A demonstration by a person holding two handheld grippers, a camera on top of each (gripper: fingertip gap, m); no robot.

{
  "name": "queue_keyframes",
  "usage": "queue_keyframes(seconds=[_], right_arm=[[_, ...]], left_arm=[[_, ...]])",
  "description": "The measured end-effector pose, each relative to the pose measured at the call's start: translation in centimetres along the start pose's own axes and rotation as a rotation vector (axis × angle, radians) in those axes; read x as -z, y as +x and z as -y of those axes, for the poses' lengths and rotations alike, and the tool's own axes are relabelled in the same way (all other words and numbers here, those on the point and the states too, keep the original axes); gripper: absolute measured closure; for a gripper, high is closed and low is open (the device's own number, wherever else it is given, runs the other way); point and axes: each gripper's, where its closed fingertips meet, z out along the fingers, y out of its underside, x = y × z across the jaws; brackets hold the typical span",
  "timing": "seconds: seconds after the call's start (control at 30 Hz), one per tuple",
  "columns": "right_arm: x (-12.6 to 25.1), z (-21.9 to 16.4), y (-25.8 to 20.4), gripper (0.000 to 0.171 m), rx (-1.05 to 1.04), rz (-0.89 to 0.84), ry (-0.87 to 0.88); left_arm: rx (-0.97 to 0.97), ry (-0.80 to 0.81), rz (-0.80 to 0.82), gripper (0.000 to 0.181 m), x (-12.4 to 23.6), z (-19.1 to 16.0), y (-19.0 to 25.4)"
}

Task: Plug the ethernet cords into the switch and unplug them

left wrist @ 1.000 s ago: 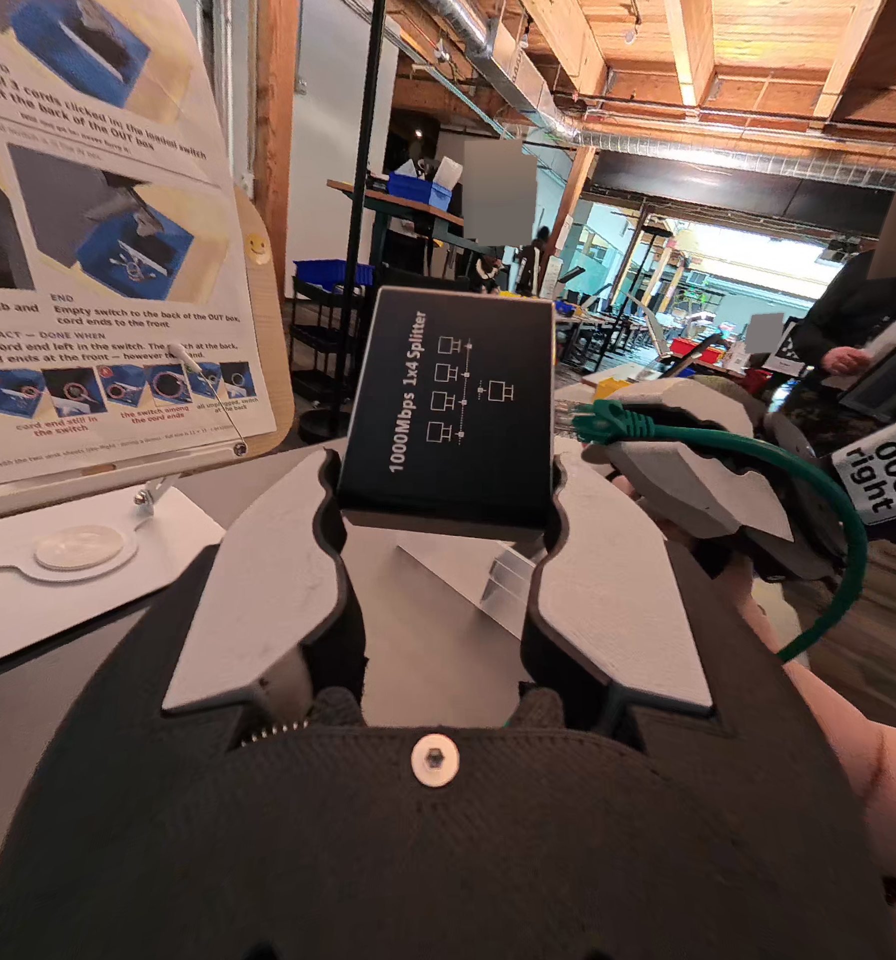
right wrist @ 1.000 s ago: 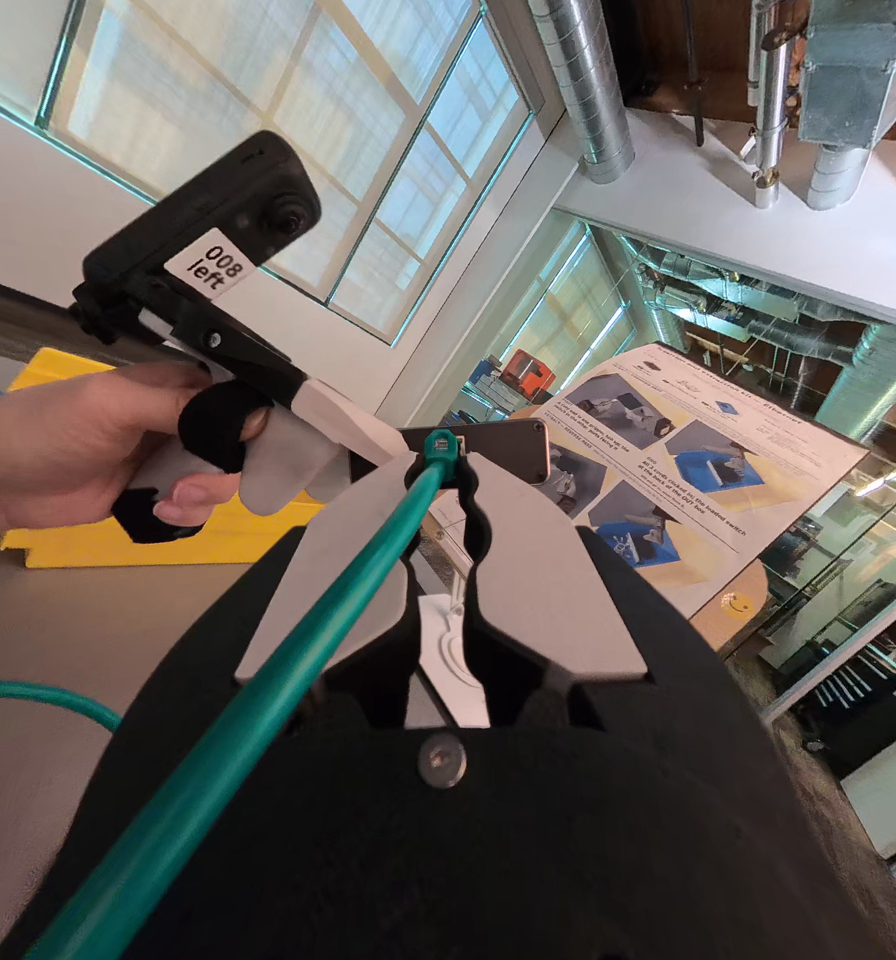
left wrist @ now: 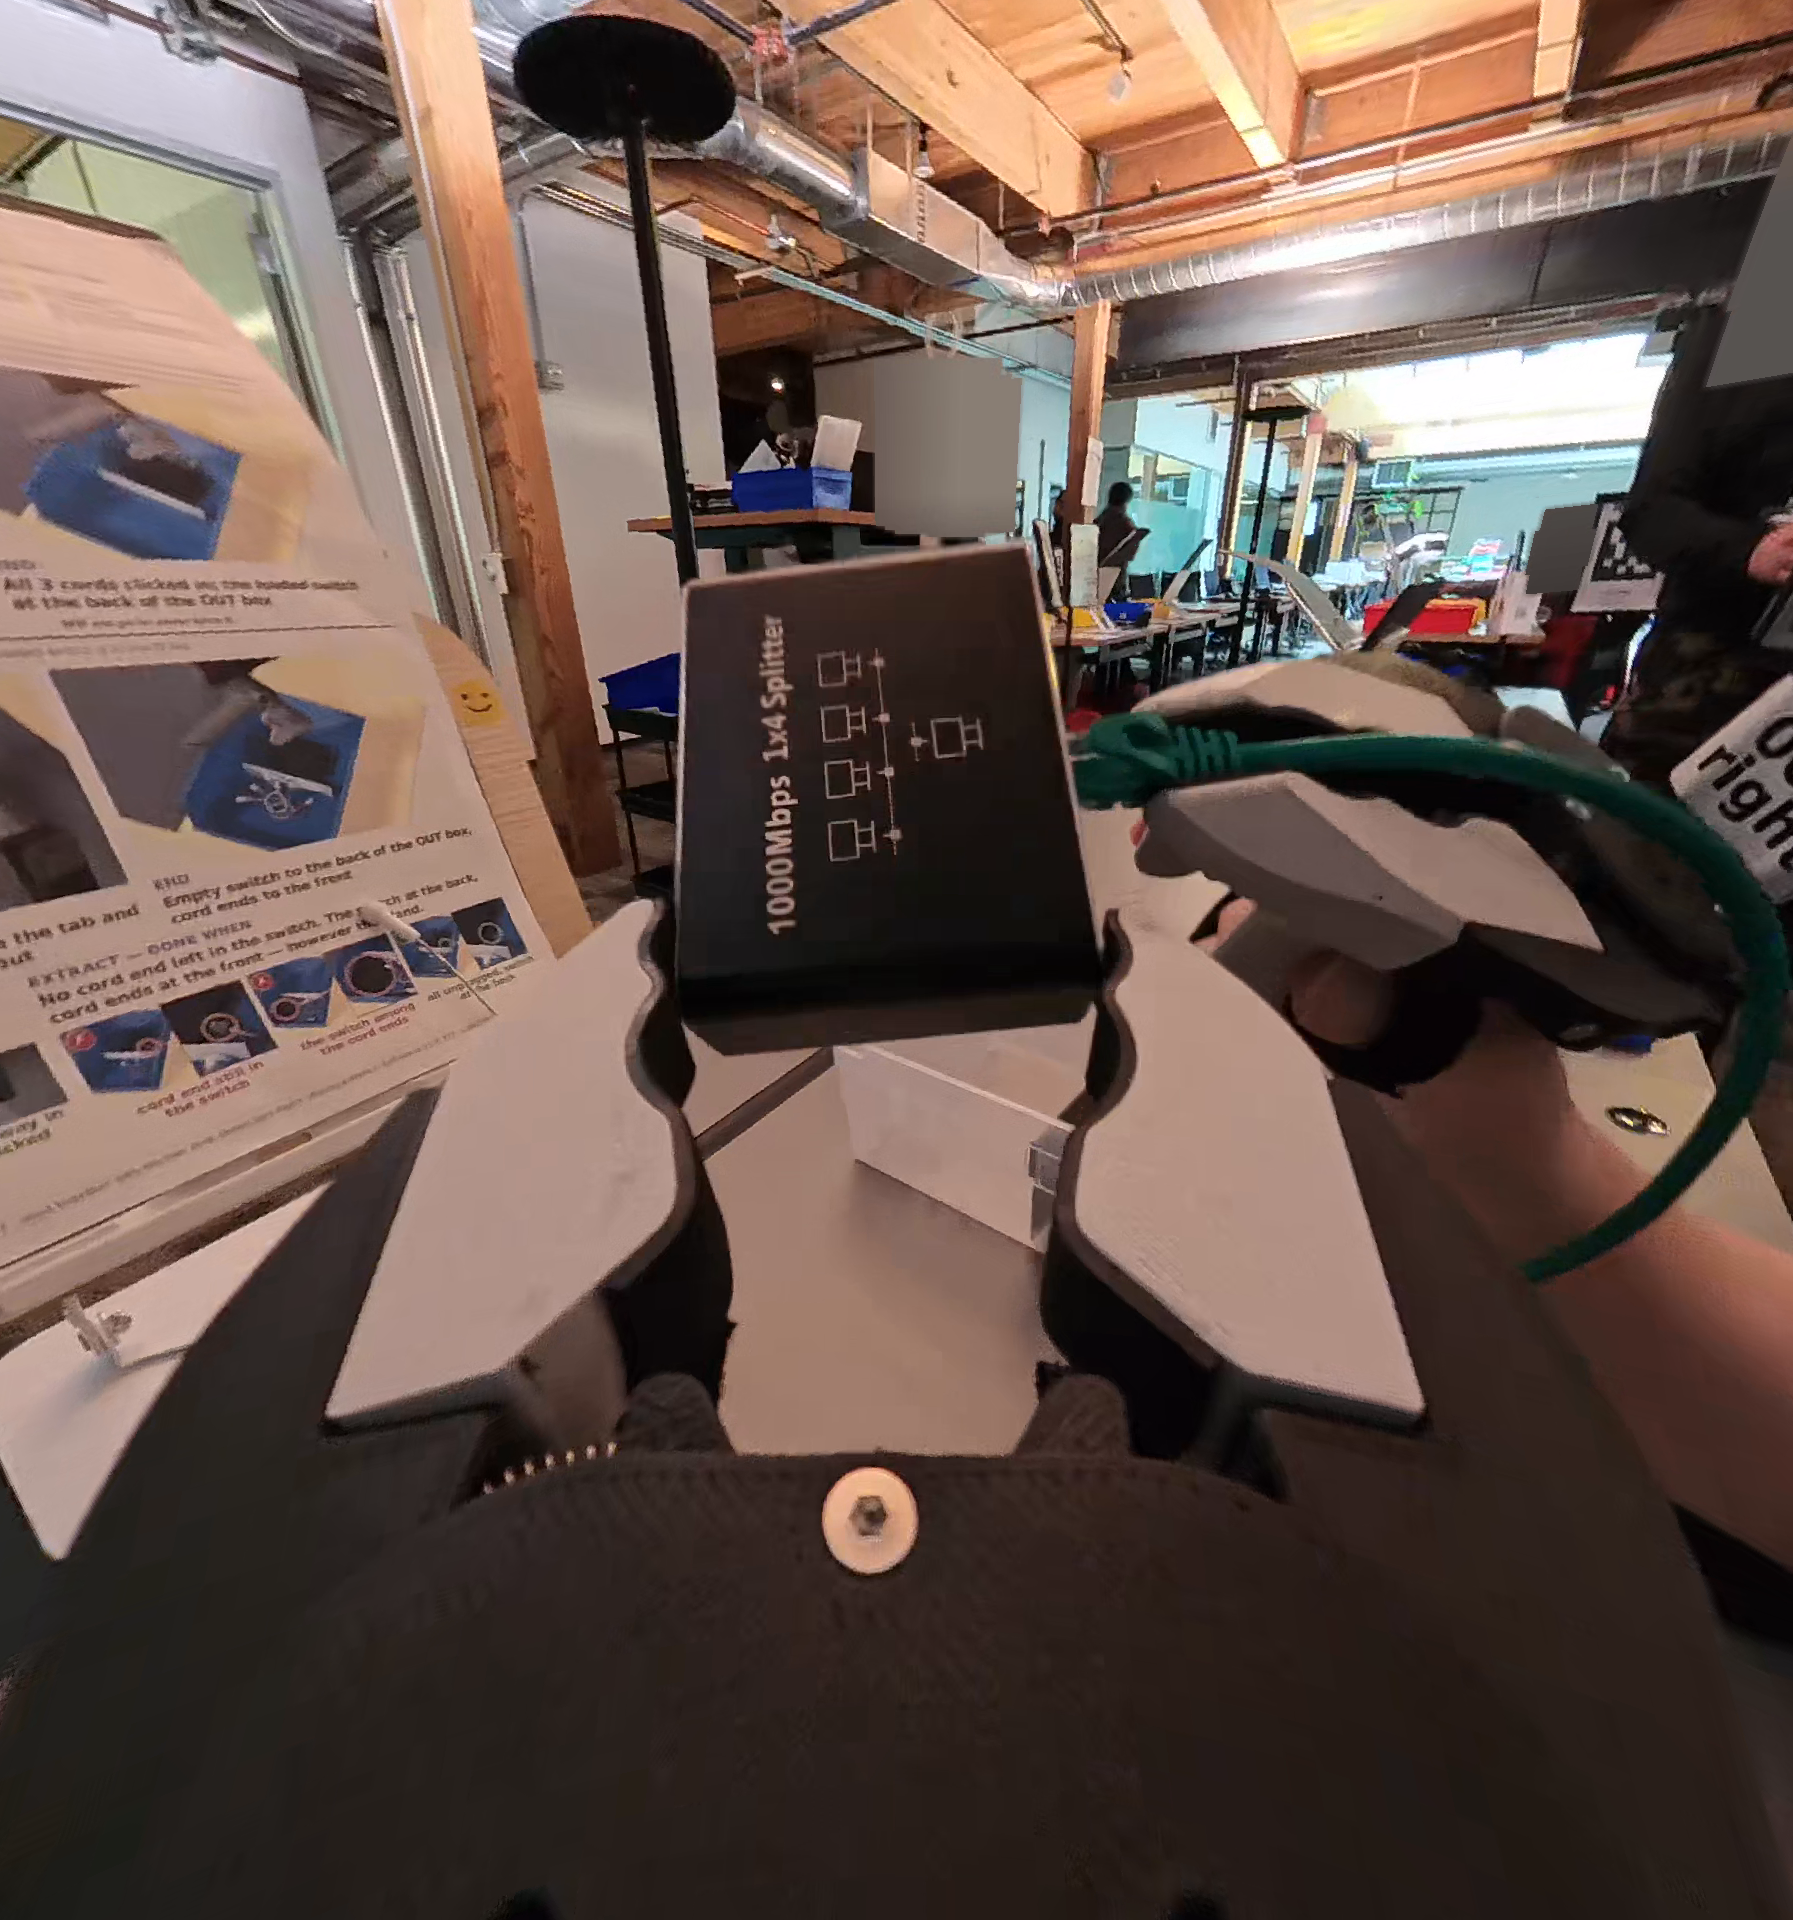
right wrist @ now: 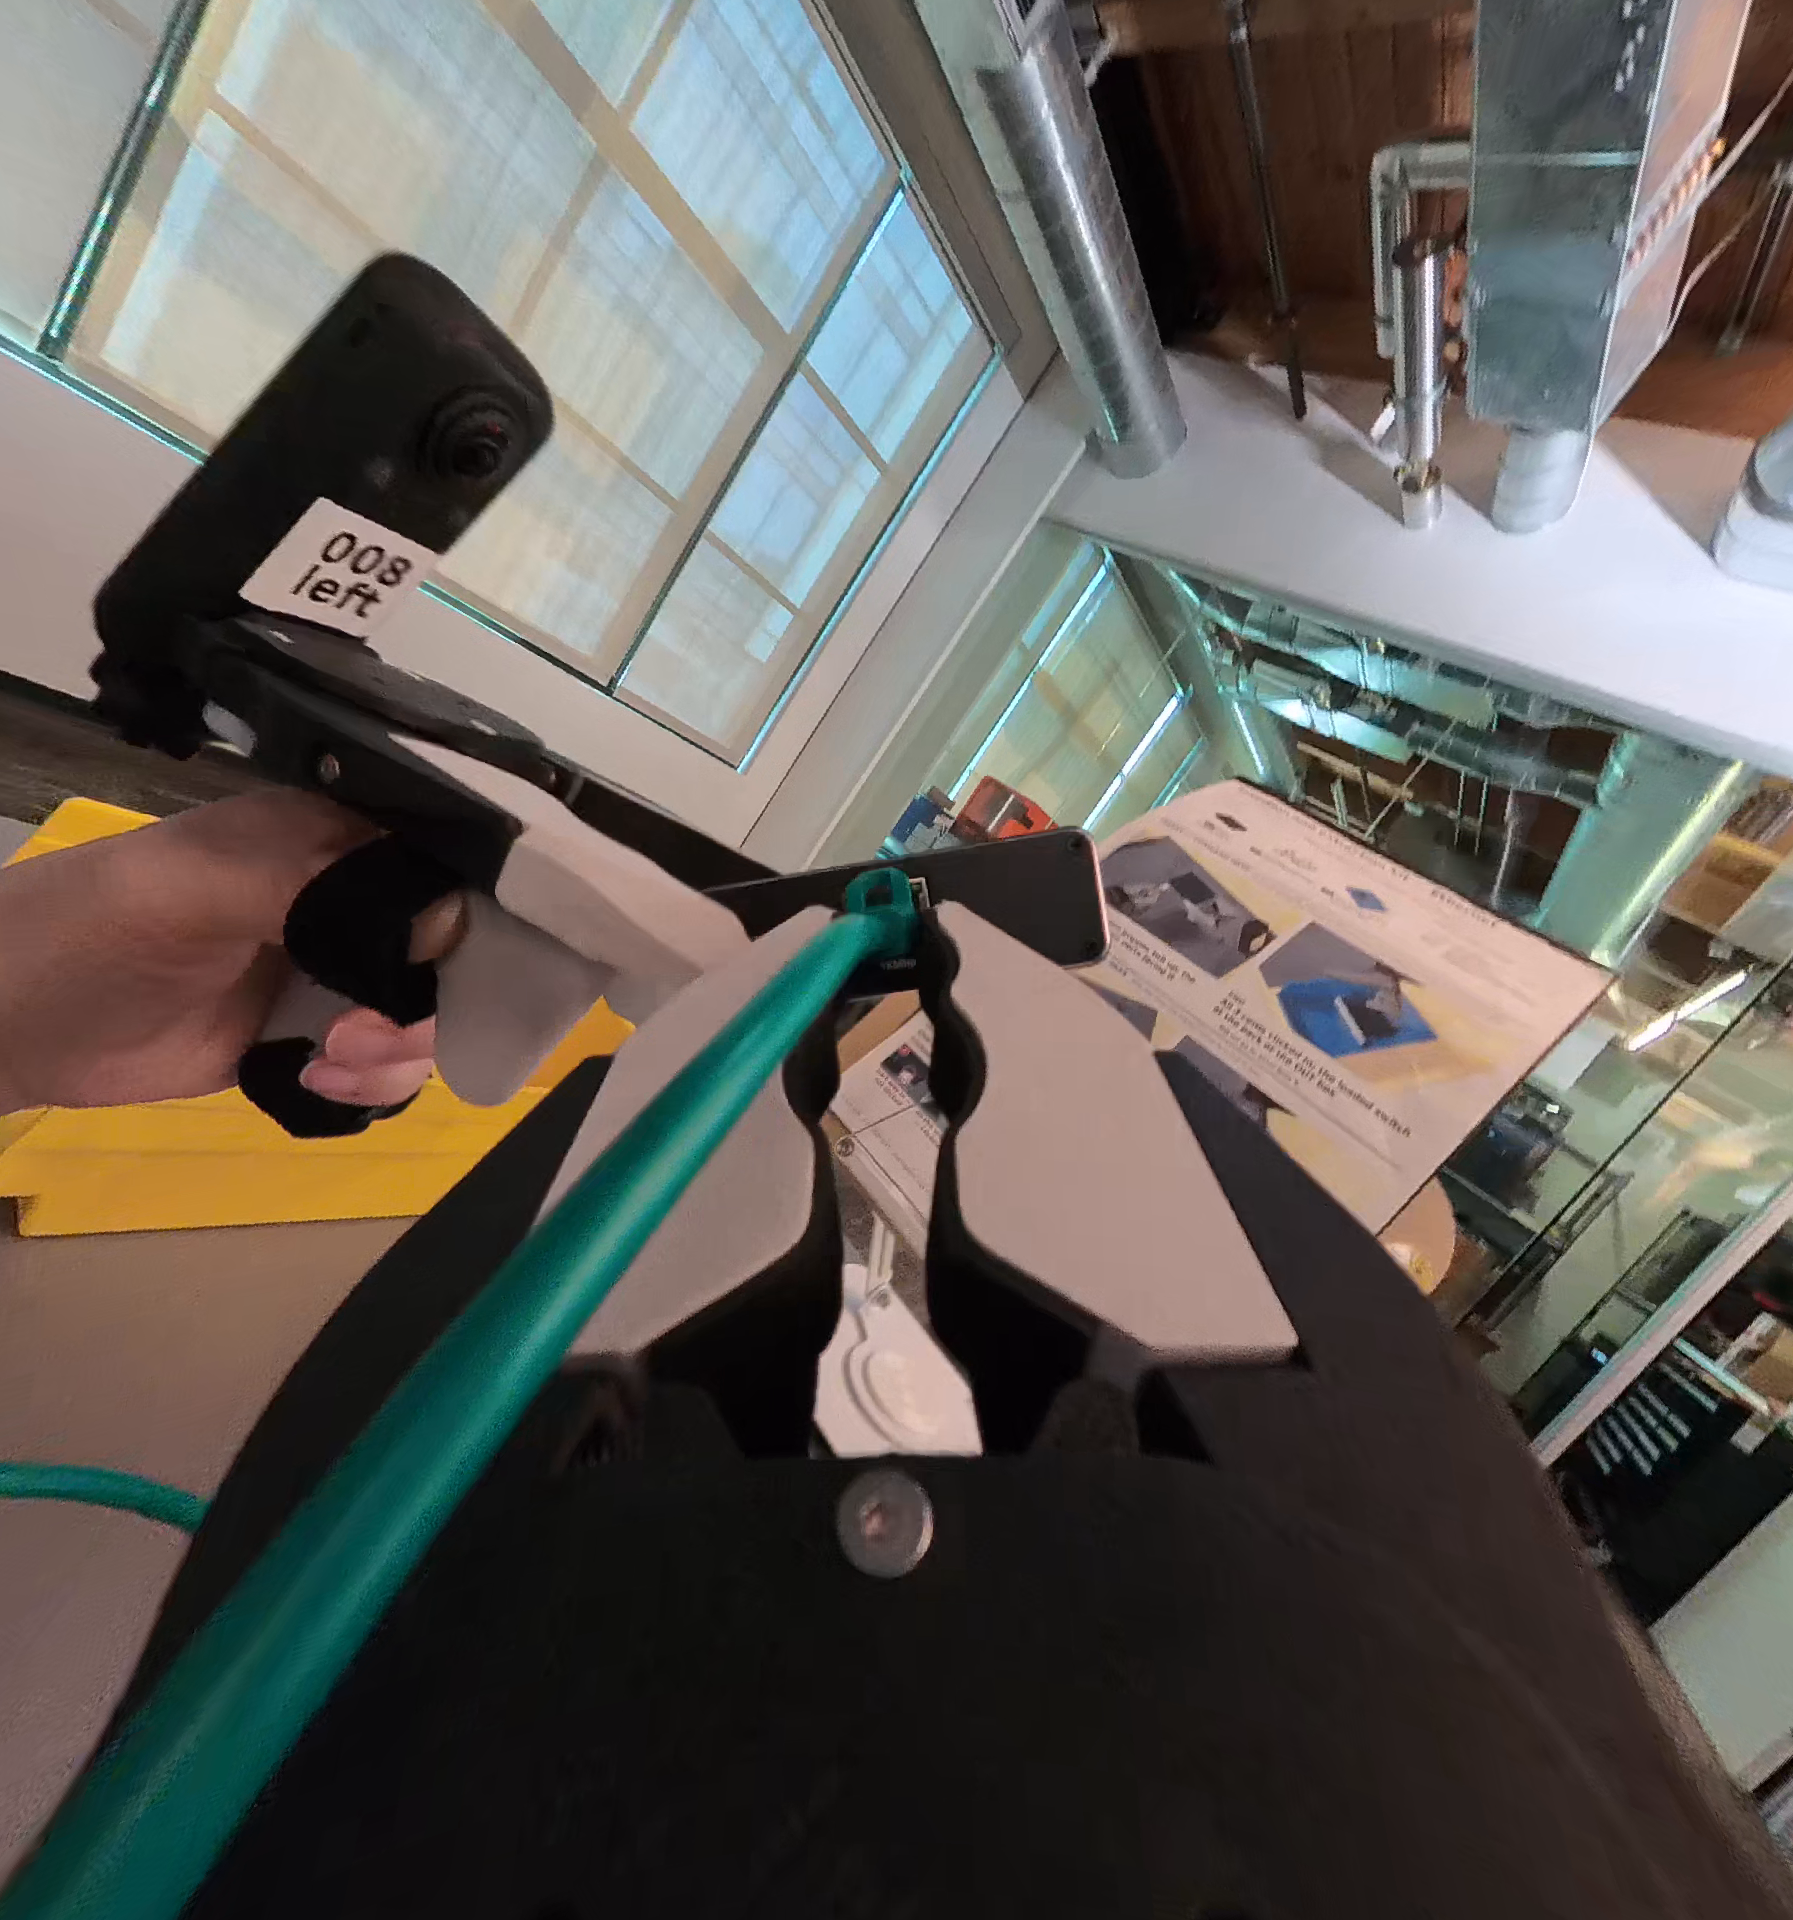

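Observation:
My left gripper [left wrist: 881, 997] is shut on the black switch [left wrist: 876, 790] and holds it up above the table, its printed top towards the camera. My right gripper [right wrist: 887, 925] is shut on the plug end of a green ethernet cord [right wrist: 601, 1164]. The green plug [left wrist: 1141, 758] is at the switch's right side; in the right wrist view the plug [right wrist: 876, 899] sits against the switch's edge [right wrist: 1017, 883]. Whether it is seated in a port I cannot tell. The cord trails back over the right gripper [left wrist: 1370, 831] and down to the table.
A propped instruction sheet [left wrist: 196, 831] stands at the left on a wooden board. A clear plastic stand [left wrist: 944, 1143] sits on the grey table [left wrist: 871, 1299] under the switch. A yellow bin [right wrist: 248, 1153] lies behind the left gripper. People stand far off at the right.
The green plug has moved in closer to the switch's side. The left gripper has lifted and tilted the switch slightly; both grips are unchanged.

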Motion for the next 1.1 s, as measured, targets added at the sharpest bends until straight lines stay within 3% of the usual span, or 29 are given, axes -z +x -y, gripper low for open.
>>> queue_keyframes(seconds=[0.23, 0.33, 0.57, 0.77, 1.1], right_arm=[[-0.1, -0.4, -0.8, 0.152, 0.211, 0.002, -0.087], [-0.1, -0.8, -0.9, 0.158, 0.264, 0.002, -0.112], [0.0, -1.0, -1.5, 0.159, 0.282, 0.067, -0.100], [-0.3, -1.7, -2.4, 0.159, 0.313, 0.103, -0.127], [-0.4, -3.2, -1.3, 0.158, 0.203, 0.108, -0.229]], left_arm=[[0.106, 0.013, -0.040, 0.103, -1.7, -1.9, 0.0], [0.149, 0.039, -0.067, 0.102, -2.0, -2.3, 0.0], [0.178, 0.060, -0.175, 0.100, -1.8, -2.2, 1.0], [0.314, -0.027, -0.318, 0.104, -2.0, -3.8, 1.7], [-0.008, 0.021, 0.078, 0.105, -1.7, -2.3, -1.2]])
